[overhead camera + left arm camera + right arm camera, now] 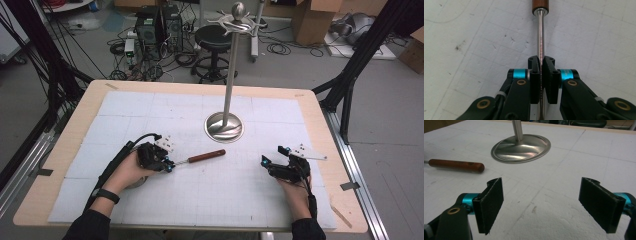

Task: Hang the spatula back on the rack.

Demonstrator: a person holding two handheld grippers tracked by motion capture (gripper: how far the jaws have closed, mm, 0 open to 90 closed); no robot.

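Note:
A utensil with a brown wooden handle (206, 156) and a thin steel shaft (540, 37) lies on the white mat. My left gripper (169, 165) is shut on that shaft, and its black pads (534, 80) pinch the rod between them. Its handle (456, 165) points toward the stand. A tall steel stand (231, 75) with a round base (521, 148) and hooks at the top rises at the mat's middle back. My right gripper (274, 156) rests at the right of the mat with its jaws wide apart, and nothing sits between its pads (490, 202).
The wooden table (320, 130) carries a white gridded mat (215, 195). Behind the table on the floor are a black stool (212, 37), computer cases, cables and cardboard boxes. Black frame legs stand at both sides.

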